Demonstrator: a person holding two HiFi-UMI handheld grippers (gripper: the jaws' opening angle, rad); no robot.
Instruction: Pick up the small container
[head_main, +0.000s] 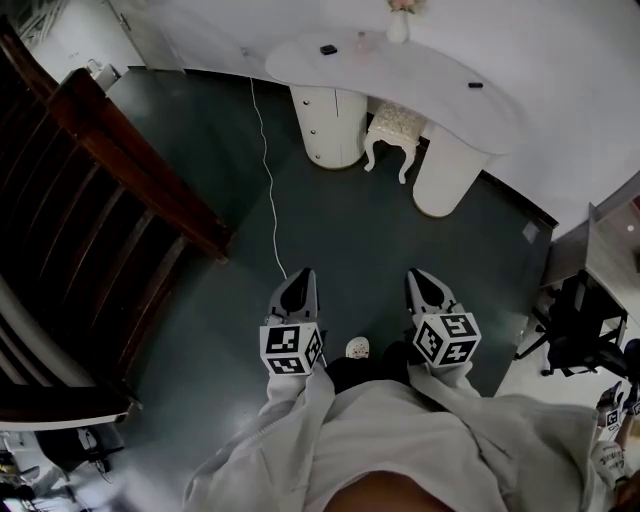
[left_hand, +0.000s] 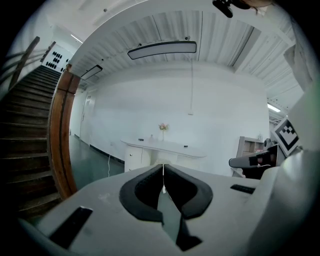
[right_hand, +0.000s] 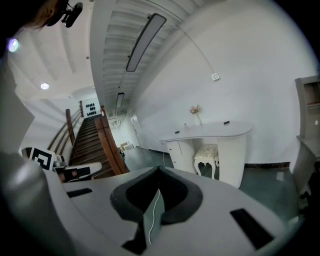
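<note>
Left gripper (head_main: 300, 285) and right gripper (head_main: 422, 285) are both clenched and empty; step close to the white surface (head_main: 430, 80), where the small container (head_main: 362, 42) perhaps stands, and unclench one first

The small container (head_main: 361, 42) is sitting upright on the white desk (head_main: 420, 80) way across the room from me. It's standing between a little black thing (head_main: 328, 49) and the flower vase (head_main: 398, 28). It's looking pale, maybe pinkish, and it's showing up too tiny for any more detail.
</note>
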